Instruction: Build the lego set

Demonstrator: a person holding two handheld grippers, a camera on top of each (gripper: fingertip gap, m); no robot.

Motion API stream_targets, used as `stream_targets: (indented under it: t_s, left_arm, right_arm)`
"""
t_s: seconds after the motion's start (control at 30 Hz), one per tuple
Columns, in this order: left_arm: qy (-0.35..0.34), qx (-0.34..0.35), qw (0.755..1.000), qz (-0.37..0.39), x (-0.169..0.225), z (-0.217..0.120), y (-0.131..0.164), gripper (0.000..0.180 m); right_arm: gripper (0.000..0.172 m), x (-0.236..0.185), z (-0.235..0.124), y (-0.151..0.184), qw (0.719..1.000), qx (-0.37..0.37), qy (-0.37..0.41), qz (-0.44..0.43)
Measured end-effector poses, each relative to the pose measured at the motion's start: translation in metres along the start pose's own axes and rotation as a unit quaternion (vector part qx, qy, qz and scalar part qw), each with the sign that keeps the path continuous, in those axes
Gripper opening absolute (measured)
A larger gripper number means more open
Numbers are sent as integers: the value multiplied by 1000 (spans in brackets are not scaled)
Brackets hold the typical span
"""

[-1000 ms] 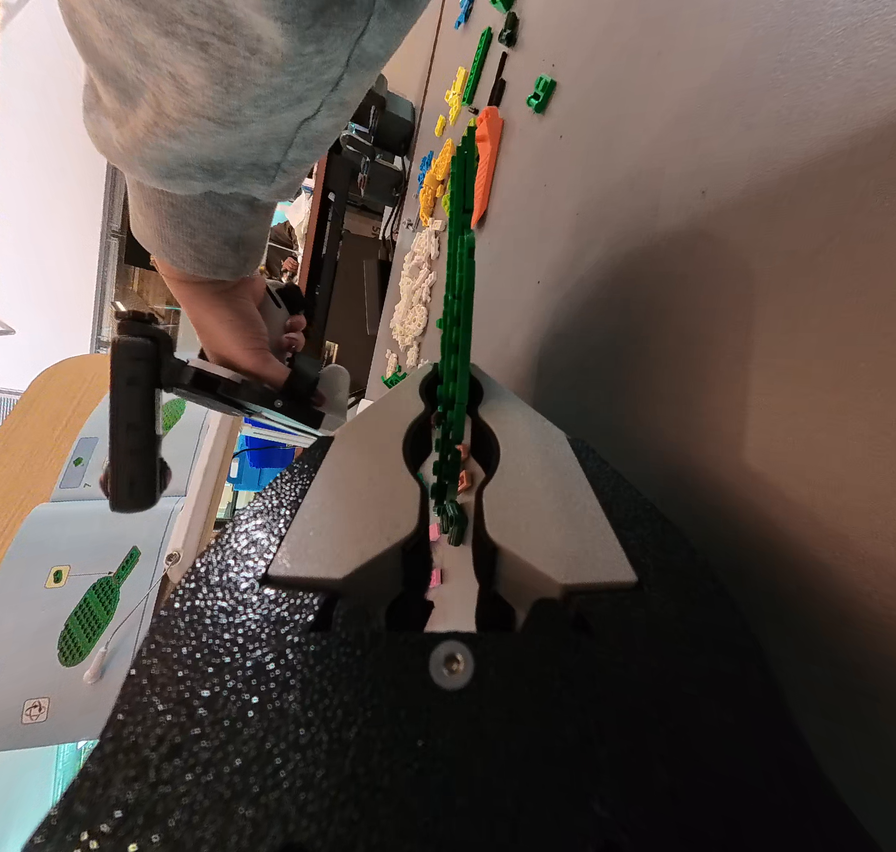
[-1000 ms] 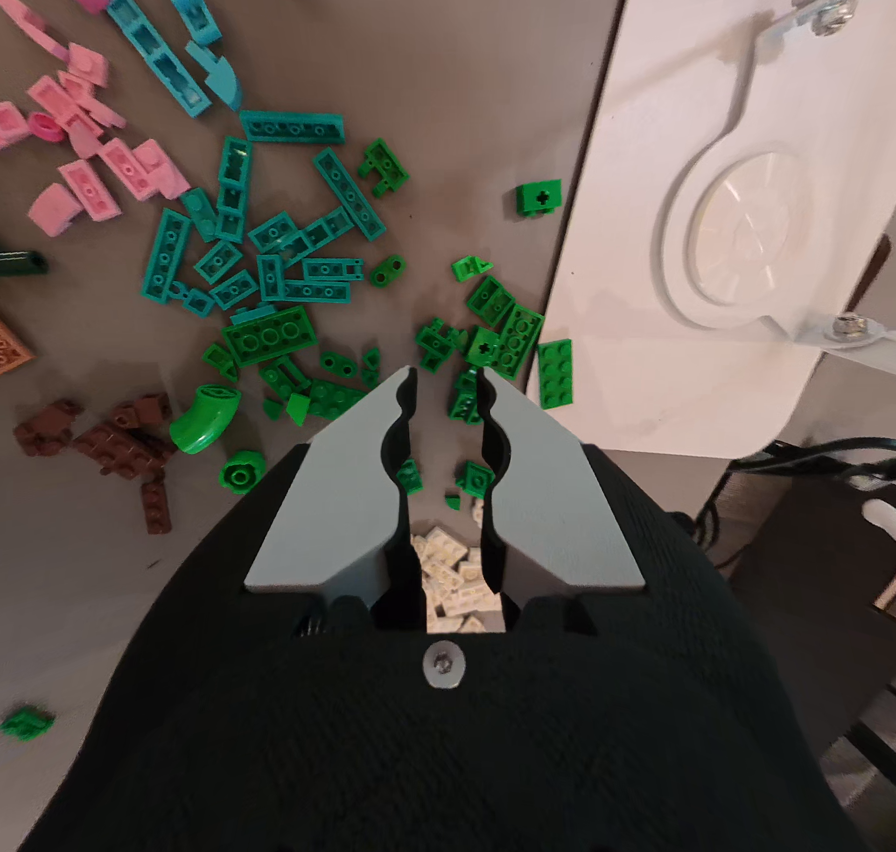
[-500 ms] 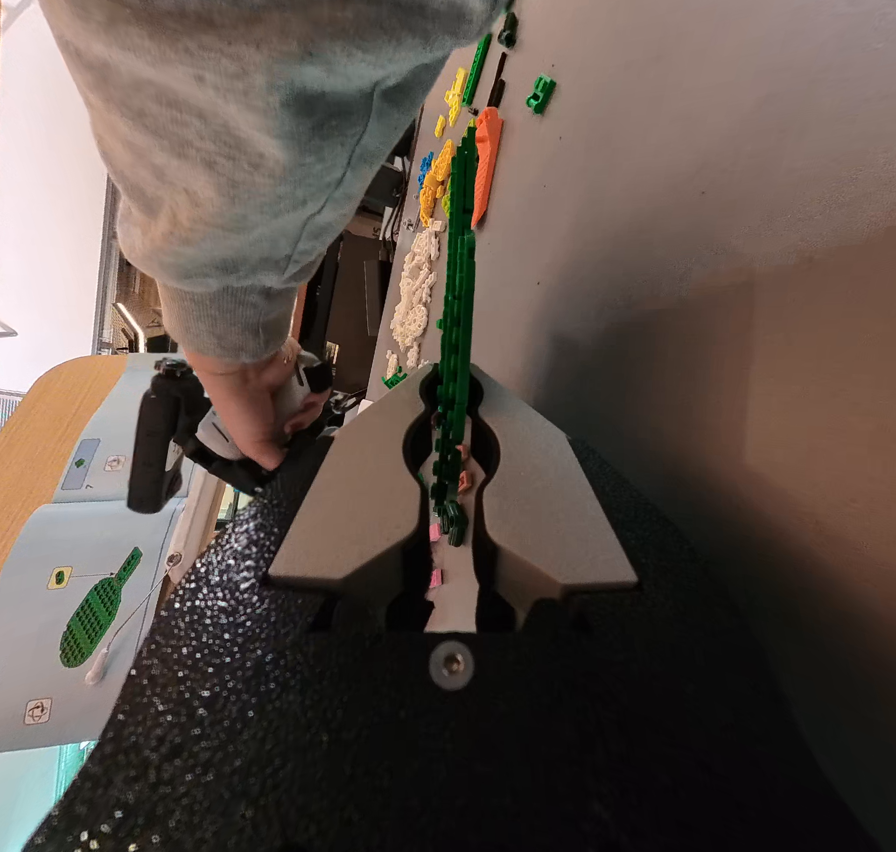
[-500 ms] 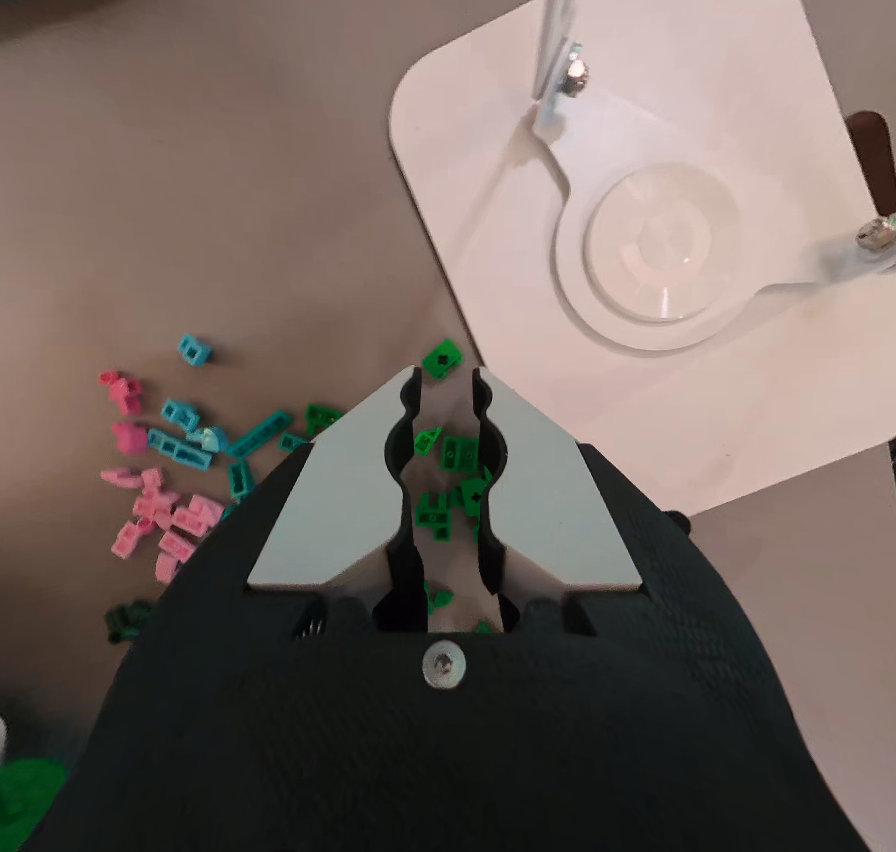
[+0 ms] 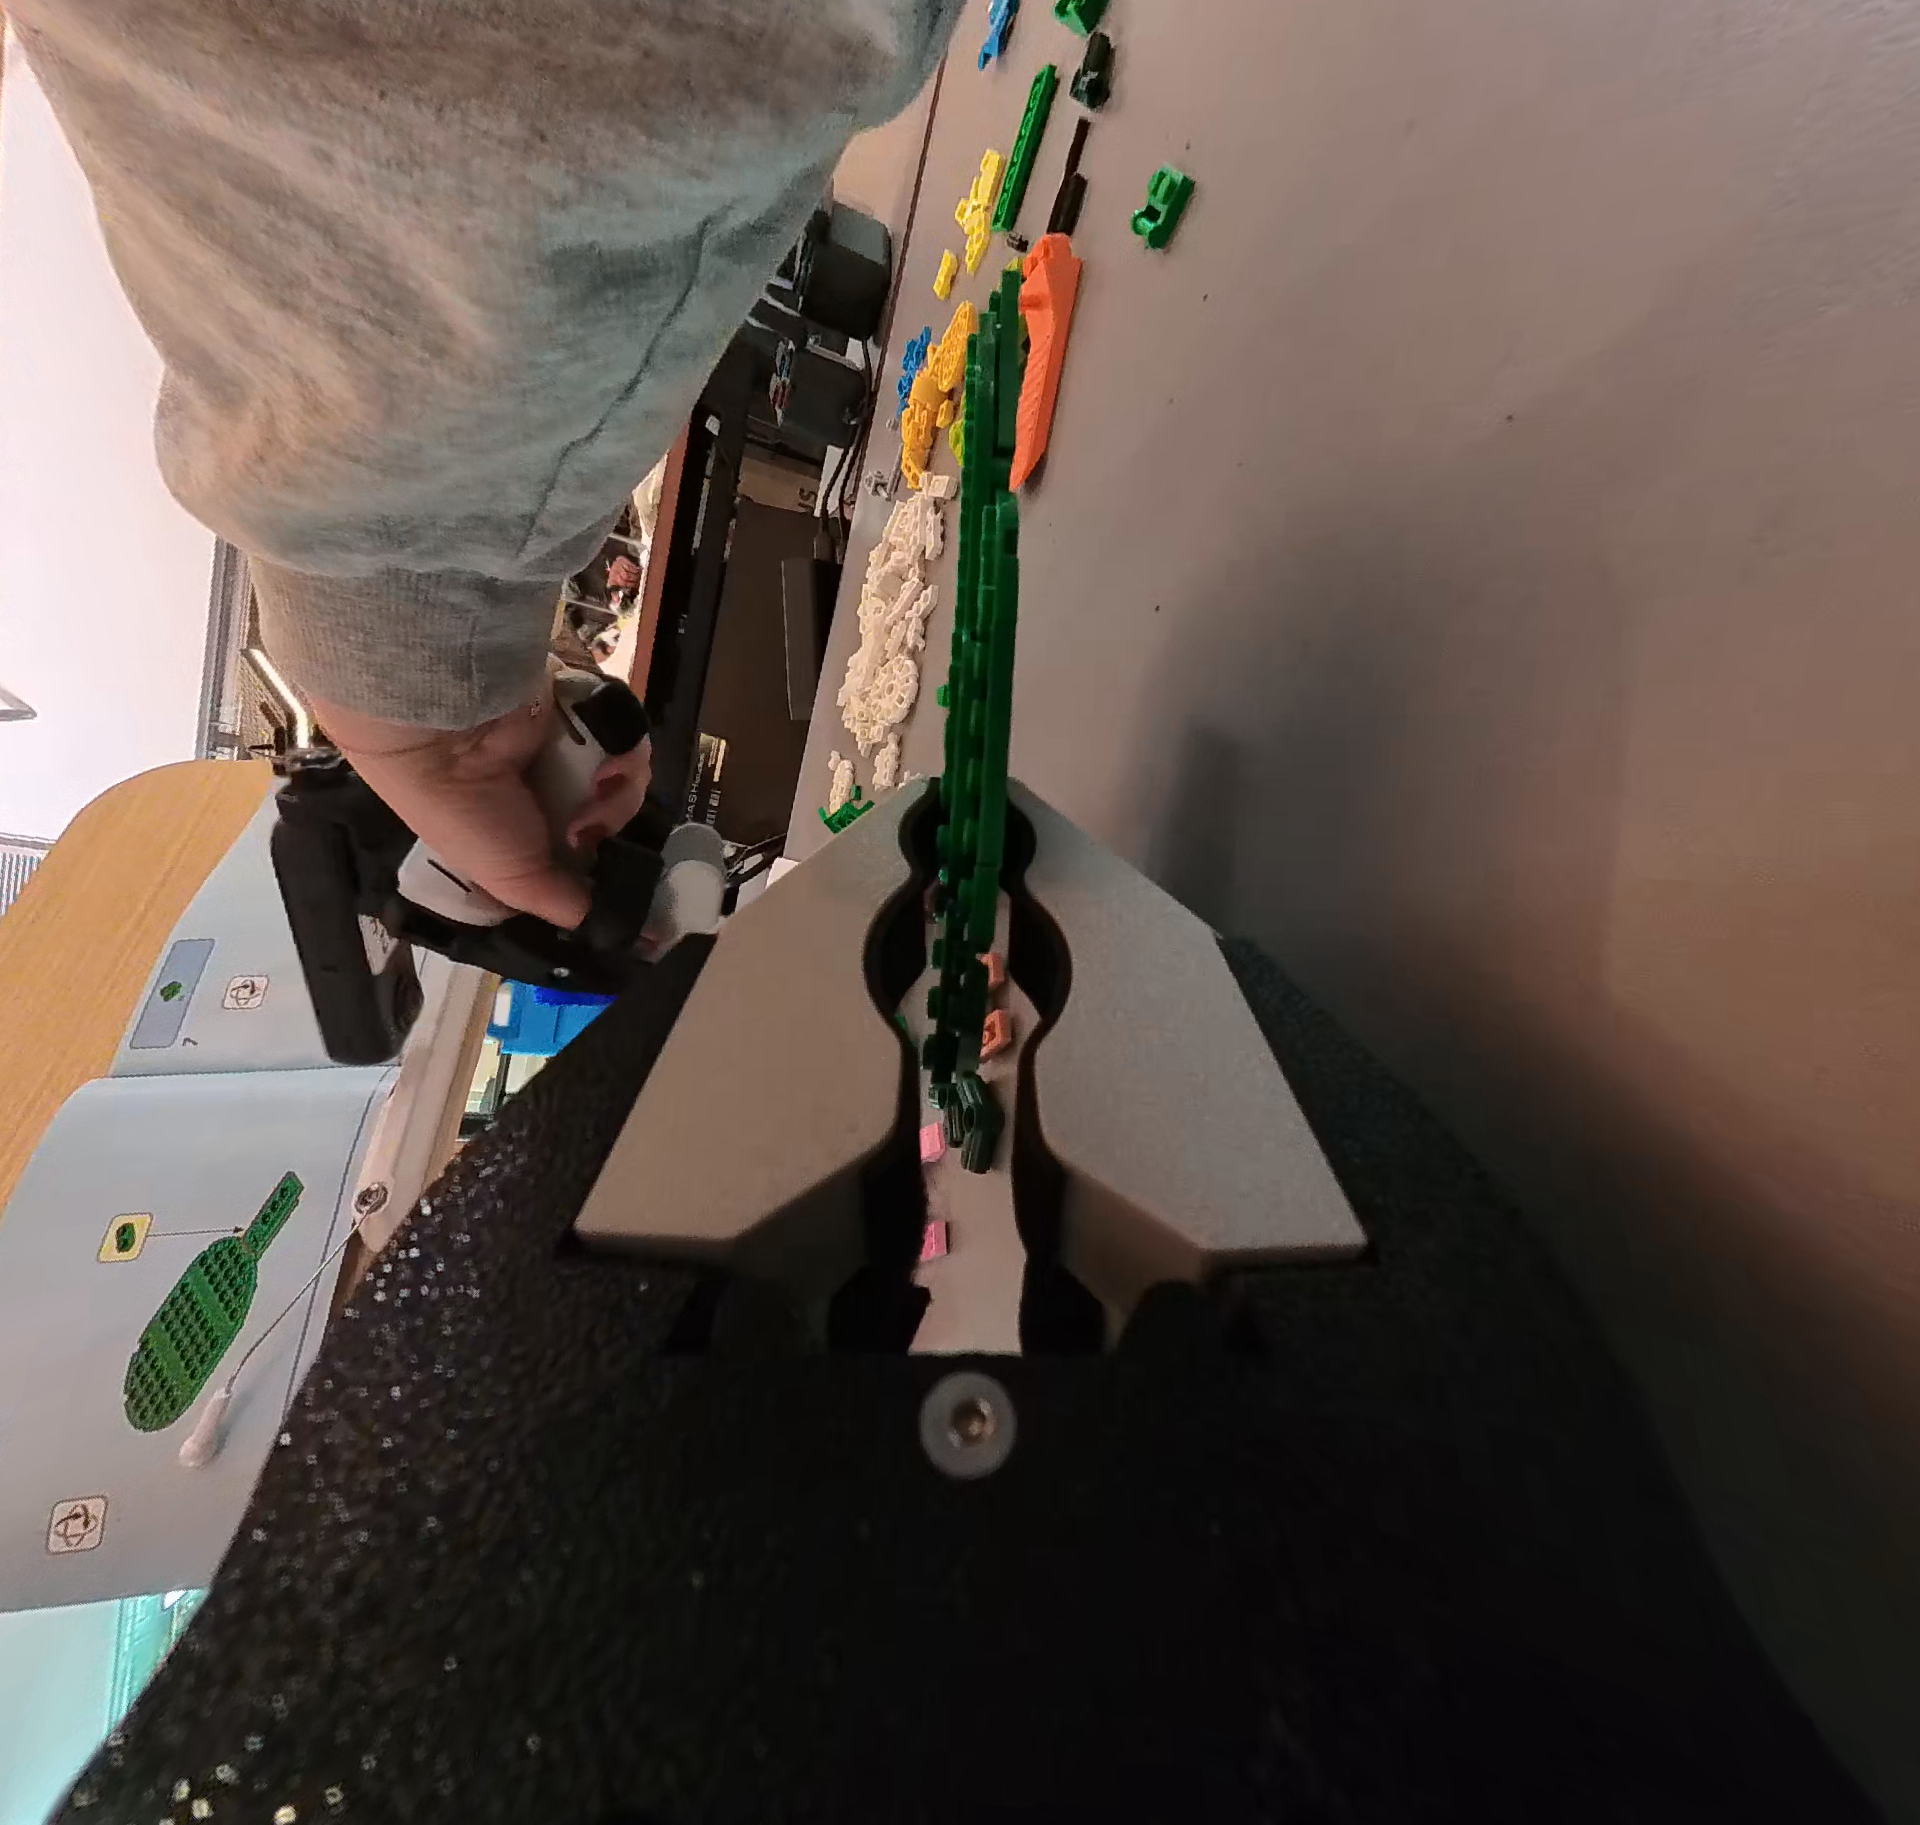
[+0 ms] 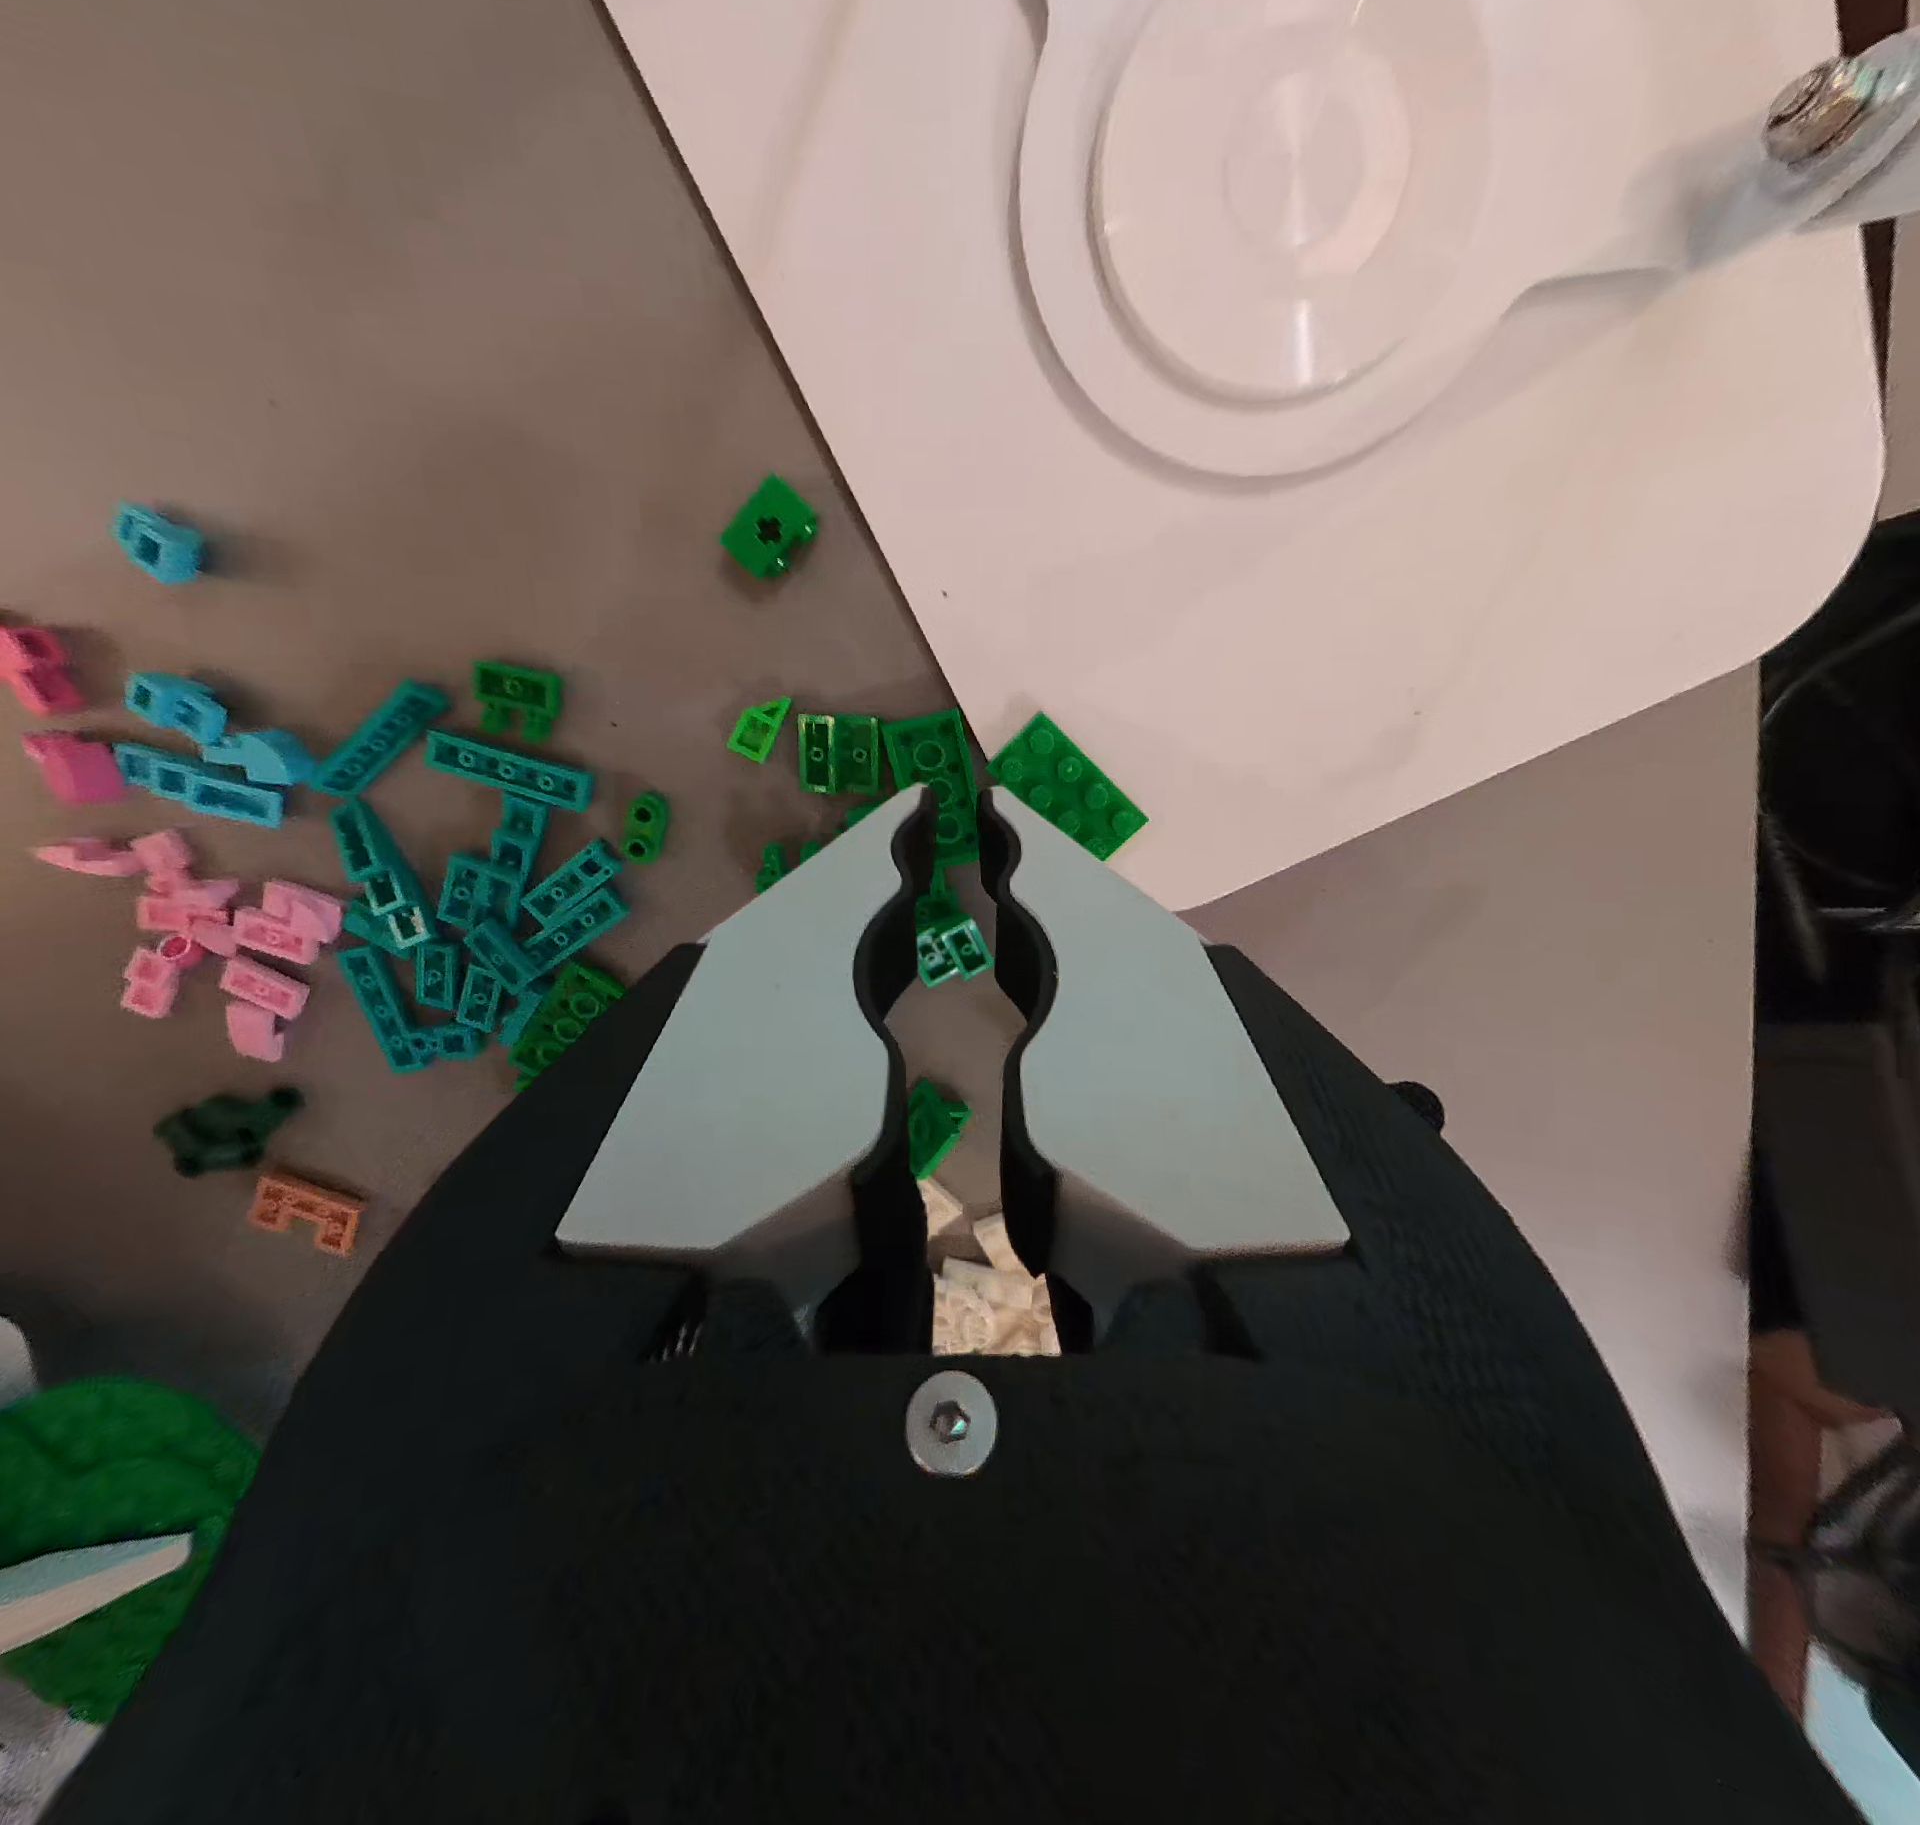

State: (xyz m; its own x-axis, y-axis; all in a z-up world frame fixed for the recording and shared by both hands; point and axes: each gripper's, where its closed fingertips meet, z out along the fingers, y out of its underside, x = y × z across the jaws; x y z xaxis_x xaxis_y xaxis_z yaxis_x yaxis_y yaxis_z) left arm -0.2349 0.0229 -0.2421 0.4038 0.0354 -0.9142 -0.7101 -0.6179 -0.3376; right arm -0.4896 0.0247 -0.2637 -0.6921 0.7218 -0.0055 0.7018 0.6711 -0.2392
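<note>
My left gripper (image 5: pixel 975 799) is shut on a long dark green studded plate (image 5: pixel 982 632), held edge-on and reaching forward over the grey table (image 5: pixel 1455 425). The plate's round end (image 6: pixel 94 1443) also shows at the lower left of the right wrist view. My right gripper (image 6: pixel 953 807) has its fingers drawn nearly together, low over a bright green plate (image 6: pixel 930 752) that lies underside up against the edge of a white base (image 6: pixel 1351 632). I cannot tell whether the pads press on the plate. A person's hand (image 5: pixel 488 819) holds the right gripper in the left wrist view.
Loose bricks lie on the table: teal (image 6: pixel 468 892), pink (image 6: pixel 208 923), a green studded plate (image 6: pixel 1070 799) on the white base, and a green block (image 6: pixel 769 526). White (image 5: pixel 894 632), yellow (image 5: pixel 935 393) and orange (image 5: pixel 1044 341) pieces lie ahead of the left gripper. A printed booklet (image 5: pixel 187 1256) is at the left. Across from one pair of fingers to the other is roughly 25 cm. The right tips stand about 6 cm off the green block (image 6: pixel 769 526).
My right gripper swung and dropped down to the green pieces by the white base, and its fingers closed from a wide gap to a narrow one. My left gripper kept still with the dark green plate.
</note>
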Motion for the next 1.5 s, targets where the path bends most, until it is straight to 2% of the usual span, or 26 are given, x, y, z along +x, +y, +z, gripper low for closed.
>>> stream_targets:
  t_s: [0.23, 0.4, 0.67, 0.8, 0.97, 1.13, 1.2, 1.3, 1.4, 1.5]
  left_arm:
    - [0, 0, 1000, 1, 0, 0, 0, 6]
    - [0, 0, 1000, 1, 0, 0, 1, 6]
    - [1, -1, 1000, 3, 0, 1, 2, 6]
    - [1, -1, 1000, 1, -1, 1, 2, 6]
    - [1, 0, 1000, 0, -1, 1, 2, 6]
    - [0, 2, 1000, 1, -2, 1, 2, 6]
    - [-2, 3, 1000, 4, -2, 0, 2, 6]
    - [-2, 0, 1000, 7, -2, 0, 4, 6]
    - [1, -7, 1000, 17, 1, 2, 4, 6]
    - [0, -14, 999, 35, 3, 4, 3, 6]
  right_arm:
    - [5, -20, 5, 2, 999, 1, -42, 0]
    - [3, 9, -4, 15, 999, -26, 36, -11]
    - [2, 7, 3, 31, 997, -62, 30, -20]
    - [2, 15, 1, 42, 995, -86, 51, -28]
    - [2, 18, -17, 31, 997, -31, 60, -25]
    - [8, 1, -62, 27, 988, 119, 88, -49]
    - [10, -9, -86, 44, 977, 179, 105, -48]
    - [12, -22, -121, 89, 954, 267, 133, -34]
    - [13, -21, -144, 155, 929, 323, 178, 1]
    - [18, -11, -158, 236, 905, 343, 246, 44]
